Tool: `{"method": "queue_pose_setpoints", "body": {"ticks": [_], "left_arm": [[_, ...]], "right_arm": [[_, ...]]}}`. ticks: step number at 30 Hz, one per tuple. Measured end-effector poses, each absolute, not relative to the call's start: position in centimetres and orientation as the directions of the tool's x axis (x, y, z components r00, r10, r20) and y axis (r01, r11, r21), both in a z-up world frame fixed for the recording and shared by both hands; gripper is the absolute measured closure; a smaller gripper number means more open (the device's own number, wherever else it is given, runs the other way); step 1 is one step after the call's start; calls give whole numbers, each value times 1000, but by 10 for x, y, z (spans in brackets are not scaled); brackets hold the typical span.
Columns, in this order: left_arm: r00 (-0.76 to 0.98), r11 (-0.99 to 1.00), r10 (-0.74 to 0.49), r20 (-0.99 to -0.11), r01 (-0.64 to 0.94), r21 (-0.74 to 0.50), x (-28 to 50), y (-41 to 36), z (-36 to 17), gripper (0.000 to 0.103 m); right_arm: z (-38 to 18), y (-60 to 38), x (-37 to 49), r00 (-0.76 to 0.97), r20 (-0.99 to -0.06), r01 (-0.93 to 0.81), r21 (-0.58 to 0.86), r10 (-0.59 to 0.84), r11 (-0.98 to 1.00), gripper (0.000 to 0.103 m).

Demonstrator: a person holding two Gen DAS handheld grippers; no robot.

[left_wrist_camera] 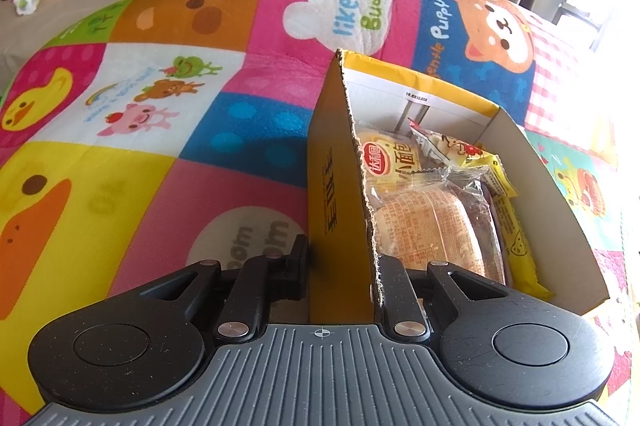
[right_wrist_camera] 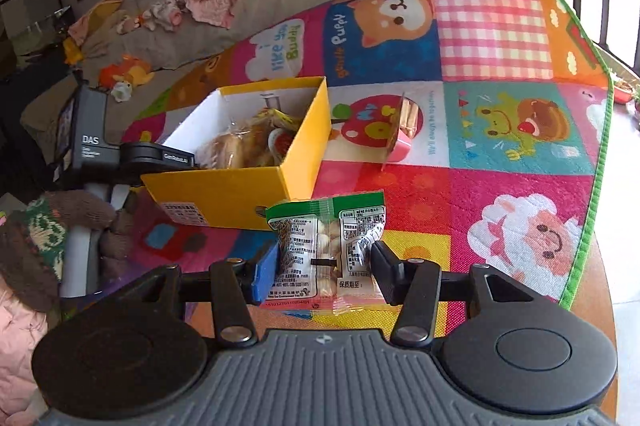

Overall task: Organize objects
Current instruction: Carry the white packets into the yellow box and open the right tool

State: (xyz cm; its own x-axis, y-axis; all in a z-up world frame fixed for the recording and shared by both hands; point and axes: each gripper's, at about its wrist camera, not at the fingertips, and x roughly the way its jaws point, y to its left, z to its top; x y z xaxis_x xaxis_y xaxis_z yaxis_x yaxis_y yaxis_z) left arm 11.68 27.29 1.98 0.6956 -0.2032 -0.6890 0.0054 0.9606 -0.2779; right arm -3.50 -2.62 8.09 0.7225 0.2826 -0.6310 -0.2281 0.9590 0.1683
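A yellow cardboard box (left_wrist_camera: 336,162) stands on a colourful play mat and holds several wrapped snacks, such as a small bread pack (left_wrist_camera: 432,222). My left gripper (left_wrist_camera: 340,266) is shut on the box's near left wall, one finger outside and one inside. The box also shows in the right wrist view (right_wrist_camera: 240,186), with the left gripper (right_wrist_camera: 160,154) at its left wall. My right gripper (right_wrist_camera: 326,262) is shut on a green-topped clear snack packet (right_wrist_camera: 326,238) just in front of the box. A pink biscuit-stick cup (right_wrist_camera: 402,134) lies on the mat to the right of the box.
The play mat (right_wrist_camera: 500,194) covers a round table with its edge at the right. A sofa with clothes and a plush toy (right_wrist_camera: 124,74) stands behind. A knitted item (right_wrist_camera: 36,238) lies at the left.
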Motion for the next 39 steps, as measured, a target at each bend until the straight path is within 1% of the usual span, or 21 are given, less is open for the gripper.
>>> {"method": "queue_pose_setpoints", "body": {"ticks": [2, 5, 11, 19, 20, 22, 23, 28, 33, 35, 39], "left_arm": [[695, 960, -203, -690, 4, -279, 117, 273, 20, 85], [695, 960, -203, -690, 4, -279, 117, 273, 20, 85], [695, 960, -203, -690, 4, -279, 117, 273, 20, 85], [695, 961, -203, -690, 5, -278, 117, 273, 20, 85], [695, 961, -204, -690, 6, -278, 117, 273, 20, 85], [695, 960, -207, -688, 10, -278, 116, 272, 20, 85], [695, 960, -208, -688, 10, -280, 117, 273, 20, 85], [696, 959, -210, -687, 8, -284, 117, 273, 19, 85], [698, 957, -212, -684, 8, -288, 117, 274, 19, 85], [697, 958, -212, -685, 7, -288, 117, 274, 19, 85], [698, 958, -212, -684, 12, -285, 116, 274, 19, 85]], "right_arm": [[94, -24, -40, 737, -609, -249, 160, 294, 955, 53], [118, -17, -43, 768, -546, -299, 158, 336, 941, 53], [154, 11, -29, 823, -440, -360, 85, 359, 929, 53], [161, 46, 13, 836, -386, -403, 48, 389, 914, 53], [160, 48, 19, 835, -386, -406, 49, 392, 913, 51], [156, 51, 32, 827, -403, -402, 61, 391, 914, 35], [154, 50, 36, 828, -408, -394, 66, 385, 917, 33], [145, 30, 49, 842, -430, -324, 82, 326, 943, 33], [124, -3, 82, 870, -469, -170, 1, 150, 986, 33], [109, -15, 101, 859, -506, -101, -19, 77, 995, 33], [70, -32, 143, 783, -621, -23, 30, 37, 999, 40]]}}
